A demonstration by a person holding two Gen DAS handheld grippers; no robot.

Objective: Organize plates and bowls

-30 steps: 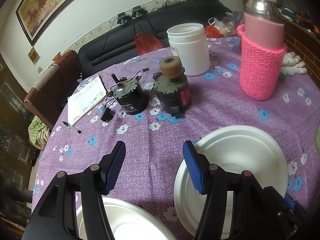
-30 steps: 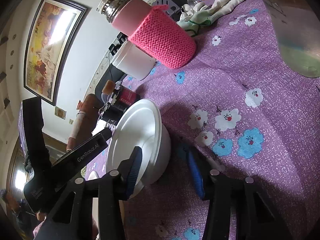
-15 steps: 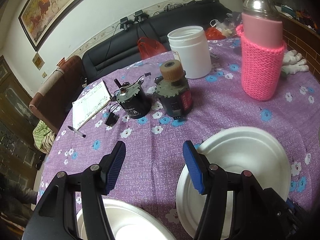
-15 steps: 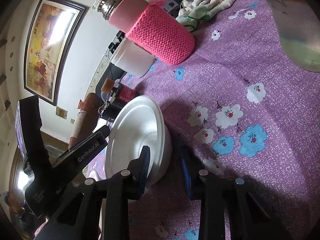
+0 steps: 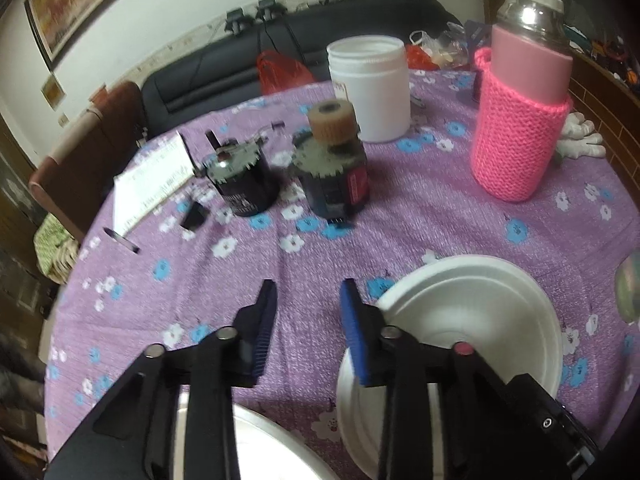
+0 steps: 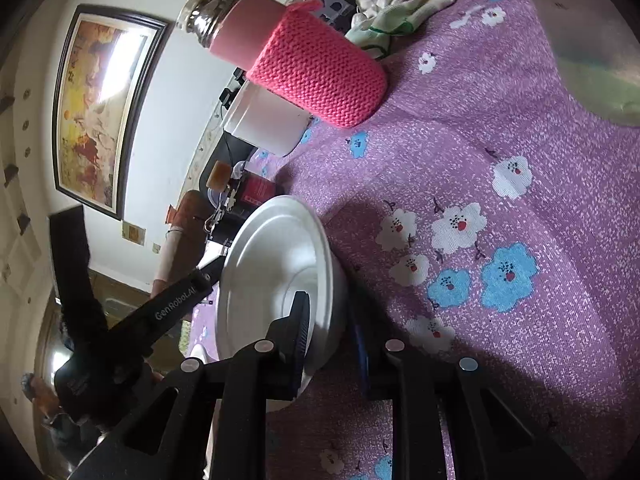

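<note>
A white foam bowl (image 5: 472,312) sits on a white plate (image 5: 352,412) on the purple flowered cloth. A second white dish (image 5: 272,444) shows at the bottom edge under my left gripper. My left gripper (image 5: 308,316) hovers over bare cloth just left of the bowl. Its jaws are closing with nothing between them. In the right wrist view my right gripper (image 6: 330,324) straddles the near wall of the bowl (image 6: 272,264), one pad inside and one outside. Its jaws are closing on that wall and the pads look pressed to it.
Behind the bowl stand a pink knitted flask (image 5: 520,120), a white jar (image 5: 368,88) and two black motor parts (image 5: 244,184) (image 5: 336,176). A notebook (image 5: 152,184) and pen lie far left by the table edge. White gloves (image 5: 580,140) and a shiny lid (image 5: 630,288) are at right.
My left gripper's jaws have narrowed over the bare cloth. My right gripper's jaws have drawn in from either side of the bowl's wall until they meet it.
</note>
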